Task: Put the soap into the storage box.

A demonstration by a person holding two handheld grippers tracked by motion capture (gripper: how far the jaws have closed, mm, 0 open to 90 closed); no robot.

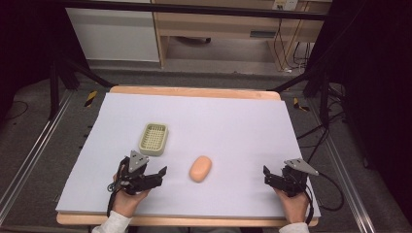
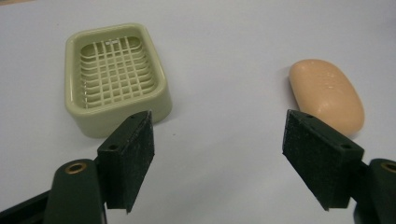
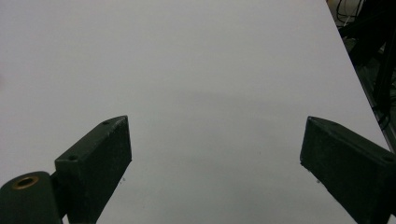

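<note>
Two things lie on the white table cover [image 1: 233,121]: a peach-coloured bar of soap [image 1: 200,168] and a pale green soap dish [image 1: 154,138]. They are near each other but apart, the dish a little farther from the person and to the left of the soap. I judge that the work is to put the soap into the dish, and this explains the positions. The left gripper [image 1: 154,177] rests low at the near edge, just beside both things, with its jaws spread wide and nothing between them. In the left gripper view the dish [image 2: 116,77] stands ahead on the left and the soap [image 2: 327,95] ahead on the right, so this gripper seems ready to reach either one. The right gripper [image 1: 269,177] waits well apart on the right side, also wide open and empty, looking over bare cover.

The soap is a smooth rounded oval, lying flat, with a slightly shiny surface and some small marks on top. The dish is rectangular with rounded corners, upright, and it has a grid insert inside; it is empty.
</note>
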